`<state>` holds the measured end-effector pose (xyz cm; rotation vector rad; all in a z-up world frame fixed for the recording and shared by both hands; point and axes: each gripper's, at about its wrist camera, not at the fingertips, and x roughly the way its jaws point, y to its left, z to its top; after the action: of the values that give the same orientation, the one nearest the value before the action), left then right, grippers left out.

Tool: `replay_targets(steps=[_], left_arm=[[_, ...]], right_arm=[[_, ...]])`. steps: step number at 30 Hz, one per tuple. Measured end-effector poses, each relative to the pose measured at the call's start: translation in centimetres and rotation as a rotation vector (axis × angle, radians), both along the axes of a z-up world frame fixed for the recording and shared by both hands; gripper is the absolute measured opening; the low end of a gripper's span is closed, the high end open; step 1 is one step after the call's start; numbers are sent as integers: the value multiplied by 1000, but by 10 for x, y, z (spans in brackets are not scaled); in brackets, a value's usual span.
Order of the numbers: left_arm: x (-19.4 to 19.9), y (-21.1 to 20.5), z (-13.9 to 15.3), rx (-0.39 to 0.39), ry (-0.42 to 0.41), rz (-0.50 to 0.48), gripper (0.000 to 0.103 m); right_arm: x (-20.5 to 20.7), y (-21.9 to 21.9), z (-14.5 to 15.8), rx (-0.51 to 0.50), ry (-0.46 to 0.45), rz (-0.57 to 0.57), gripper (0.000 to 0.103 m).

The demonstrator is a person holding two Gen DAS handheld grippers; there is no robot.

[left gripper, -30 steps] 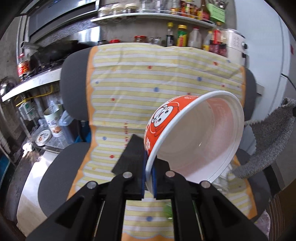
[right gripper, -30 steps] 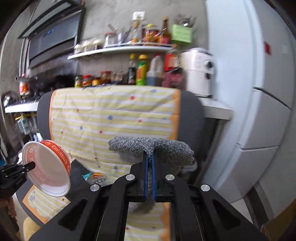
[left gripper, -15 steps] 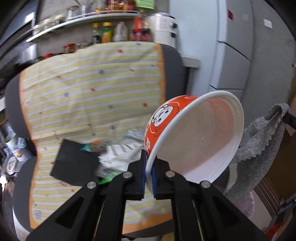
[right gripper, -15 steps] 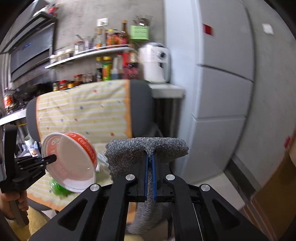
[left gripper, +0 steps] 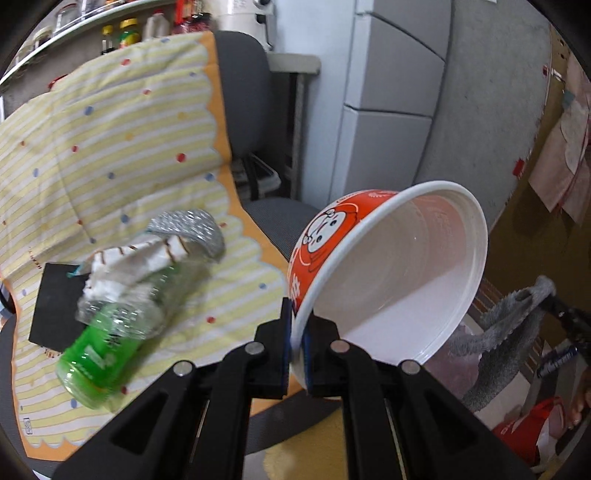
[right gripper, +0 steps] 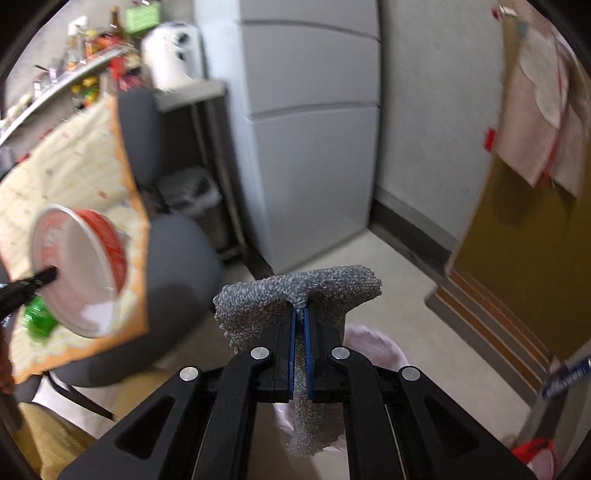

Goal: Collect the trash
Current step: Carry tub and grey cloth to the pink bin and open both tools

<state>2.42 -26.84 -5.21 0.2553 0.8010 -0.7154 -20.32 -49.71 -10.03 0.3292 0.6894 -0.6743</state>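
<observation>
The left gripper (left gripper: 297,332) is clamped on the rim of an empty red-and-white instant-noodle bowl (left gripper: 391,273), which tilts so its white inside faces the left wrist camera, while the right gripper (right gripper: 300,325) pinches a fold of a grey fuzzy cloth (right gripper: 295,295) whose loose end hangs down between its 2 black arms. Both are held off the seat of a grey office chair (left gripper: 243,92) draped with a yellow-striped, dotted cover (left gripper: 110,147). On that cover, to the left of the bowl, lies the remaining trash: a clear plastic bottle with a green label (left gripper: 118,332) on its side, a crumpled white wrapper (left gripper: 129,266) resting across its upper part, a piece of silver foil packaging (left gripper: 195,229) just behind them, and a flat black square (left gripper: 55,306) partly under the pile. In the right wrist view the bowl appears blurred at the left edge, in front of the chair, with the tip of the left gripper at its rim. Below the cloth a pale pink shape (right gripper: 373,343), possibly a bag, sits on the light floor (right gripper: 406,288), though the gripper hides most of it. A white refrigerator (right gripper: 310,129) stands beyond the chair, with a shelf of bottles and jars (left gripper: 122,33) on the wall behind it.
</observation>
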Motion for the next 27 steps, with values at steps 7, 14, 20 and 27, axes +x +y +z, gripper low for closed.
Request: replay_targets(steps=[7,14,20,27], left_arm=[[-14,-25,-10,47,1,-37,4],[-28,-48,-21,72,12,-93,4],[-50,-70,-43,98,54,-191,4],[-85,-120,-74,157,107,-351,4]], right_arm=[[-4,-42,-75,167,75,-68,9],[-21,-43,-96,261,73,-93,29],[-36,-36,-74,206,33,-119,33],[-56,-36,-39,110,-28,-157,33]])
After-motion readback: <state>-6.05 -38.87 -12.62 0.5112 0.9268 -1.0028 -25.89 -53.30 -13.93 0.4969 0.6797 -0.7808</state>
